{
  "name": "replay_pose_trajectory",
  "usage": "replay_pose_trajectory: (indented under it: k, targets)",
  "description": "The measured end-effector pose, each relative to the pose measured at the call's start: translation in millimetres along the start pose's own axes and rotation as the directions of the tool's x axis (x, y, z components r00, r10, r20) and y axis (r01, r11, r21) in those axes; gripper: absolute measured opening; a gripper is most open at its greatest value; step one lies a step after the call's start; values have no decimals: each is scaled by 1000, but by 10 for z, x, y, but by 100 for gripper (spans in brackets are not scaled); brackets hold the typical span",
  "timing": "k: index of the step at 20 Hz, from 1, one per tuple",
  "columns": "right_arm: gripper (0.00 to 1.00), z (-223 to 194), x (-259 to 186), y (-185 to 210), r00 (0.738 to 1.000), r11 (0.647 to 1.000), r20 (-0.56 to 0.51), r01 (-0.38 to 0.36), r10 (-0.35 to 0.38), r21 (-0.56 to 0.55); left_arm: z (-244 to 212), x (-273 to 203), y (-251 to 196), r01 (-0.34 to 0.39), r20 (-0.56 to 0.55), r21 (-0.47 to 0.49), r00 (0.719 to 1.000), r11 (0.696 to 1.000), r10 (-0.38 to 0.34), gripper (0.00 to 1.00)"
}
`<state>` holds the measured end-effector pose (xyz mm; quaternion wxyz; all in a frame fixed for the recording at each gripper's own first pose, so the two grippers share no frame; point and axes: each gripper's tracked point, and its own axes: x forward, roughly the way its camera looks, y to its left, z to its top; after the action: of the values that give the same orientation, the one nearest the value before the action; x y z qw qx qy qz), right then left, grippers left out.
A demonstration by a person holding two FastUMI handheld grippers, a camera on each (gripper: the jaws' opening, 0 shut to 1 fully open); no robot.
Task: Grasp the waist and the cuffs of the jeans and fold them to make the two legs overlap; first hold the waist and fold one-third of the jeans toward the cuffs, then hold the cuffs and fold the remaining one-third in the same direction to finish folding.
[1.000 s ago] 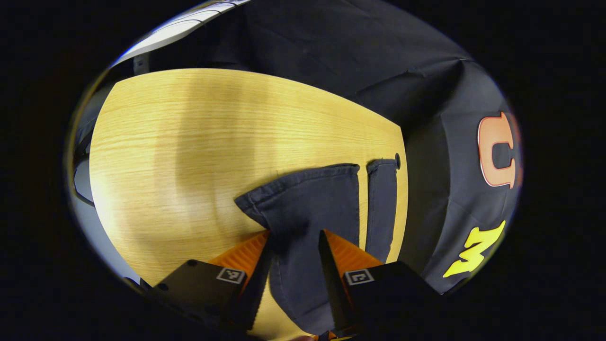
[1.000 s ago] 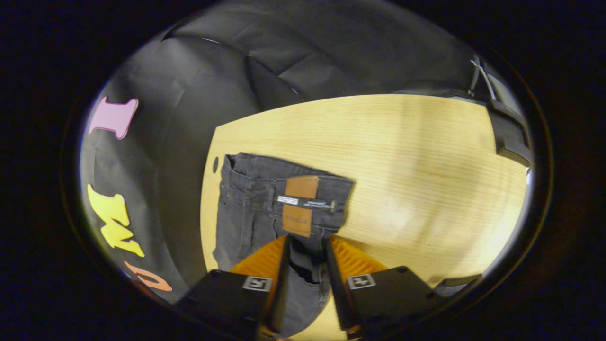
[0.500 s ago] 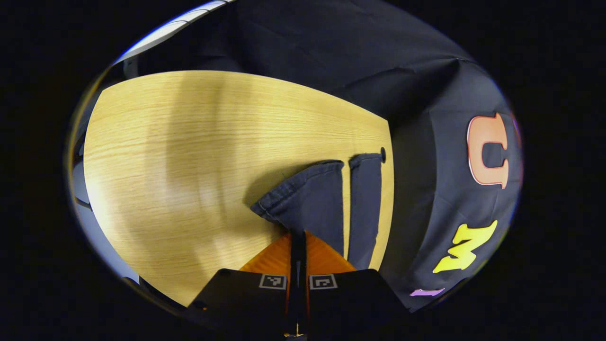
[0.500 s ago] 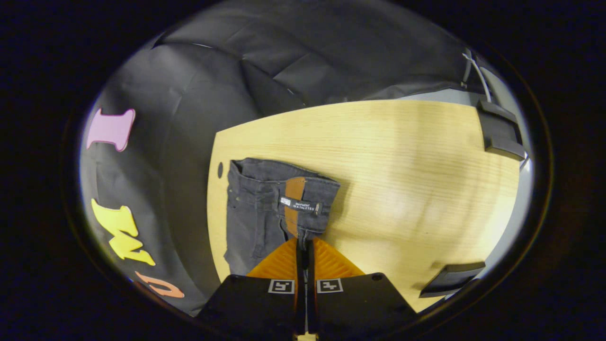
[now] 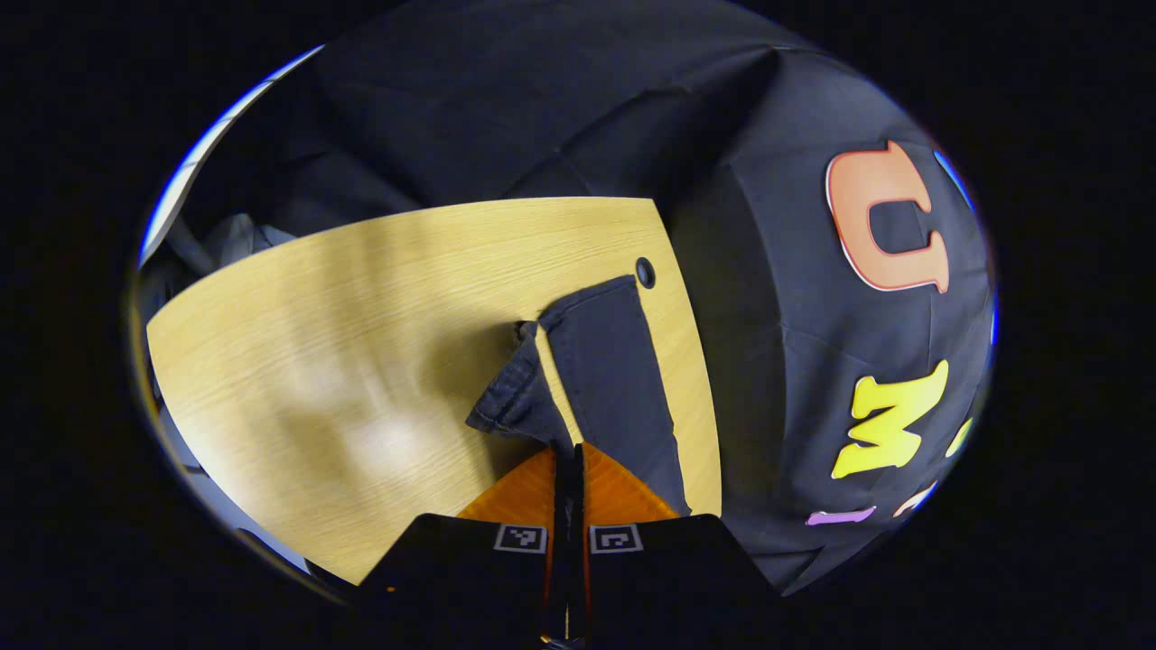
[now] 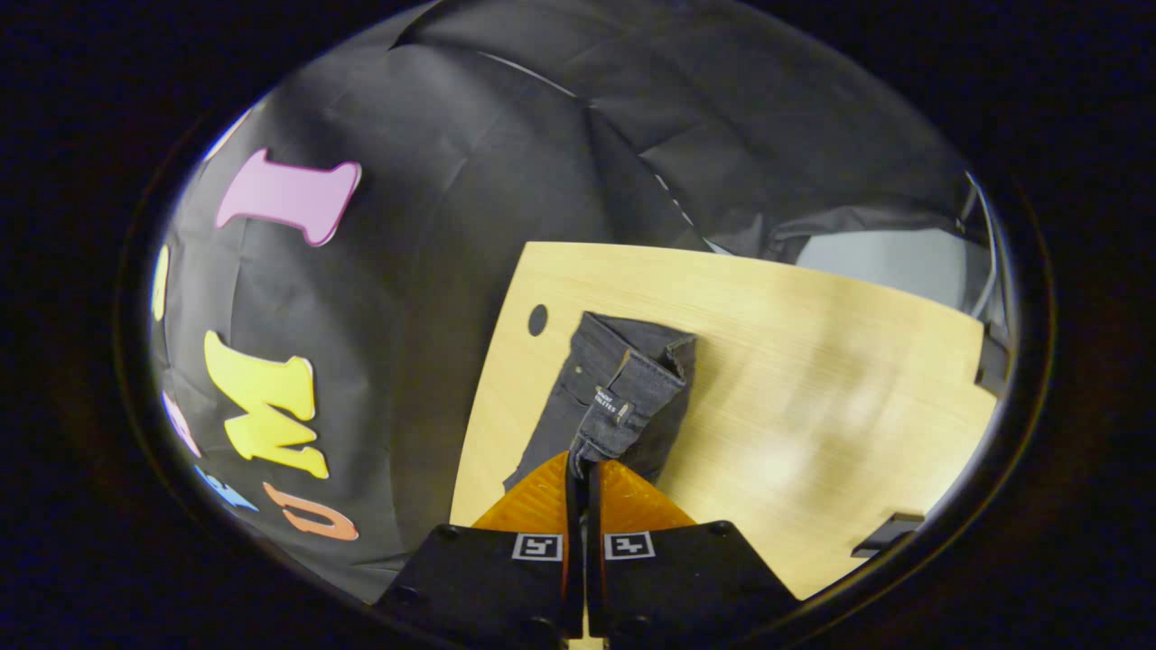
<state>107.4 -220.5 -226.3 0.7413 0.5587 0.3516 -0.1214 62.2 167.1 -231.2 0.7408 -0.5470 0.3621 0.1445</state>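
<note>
Left gripper [image 5: 566, 451] pinched tight on a cuff [image 5: 515, 402], right gripper [image 6: 581, 465] on the waist [image 6: 632, 397] of the jeans [image 5: 610, 379]. Mid leg-over-leg fold, judging by the raised near edges. Needed next: carrying both across onto the far leg.

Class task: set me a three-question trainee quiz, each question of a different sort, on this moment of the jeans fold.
1. True or false: the left gripper is shut on the cuffs.
2. The right gripper grips which part of the jeans? A) waist B) cuffs C) nothing
3. Fill in: the jeans lie on a wooden ____.

Key: 1 true; 2 A; 3 table.
</note>
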Motion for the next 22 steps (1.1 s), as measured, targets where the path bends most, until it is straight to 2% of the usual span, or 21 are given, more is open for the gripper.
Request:
replay_pose_trajectory:
  k: [4,5,6,7,11,14,17,18,19,20,21,22]
  targets:
    - [2,144,340,328,1000,999,10,0,1,-54,212,385,-275,-14,-23,163,1000,987,18,3]
    - [2,179,472,363,1000,998,10,5,-5,-59,281,488,-380,-6,-29,168,1000,986,11,0]
    - [0,217,619,419,1000,998,14,11,-10,-64,343,617,-477,0,-36,179,999,984,6,3]
    - [2,250,775,419,1000,997,16,27,-25,-78,375,762,-500,-1,-46,200,999,980,11,3]
    - [0,363,1283,428,998,992,24,58,-56,-109,554,1358,-688,-3,-73,211,997,977,19,3]
    - [2,323,1667,306,995,987,10,98,-97,-126,567,1773,-602,-36,-93,255,994,966,62,4]
    - [2,332,1871,207,990,982,19,138,-136,-133,551,2105,-522,-79,-104,231,989,970,105,3]
    - [0,319,1846,204,989,977,21,148,-147,-151,540,2176,-534,-74,-100,236,990,969,100,4]
    - [5,340,1810,215,989,973,24,150,-148,-178,536,2197,-544,-70,-95,246,991,967,96,6]
    - [4,349,1805,192,987,965,29,162,-160,-207,532,2226,-551,-77,-86,258,991,963,102,9]
    - [14,366,1799,164,986,958,32,166,-163,-232,546,2226,-571,-74,-83,267,992,961,99,14]
    - [19,366,1802,134,988,952,32,155,-152,-262,552,2201,-606,-72,-76,279,992,958,96,31]
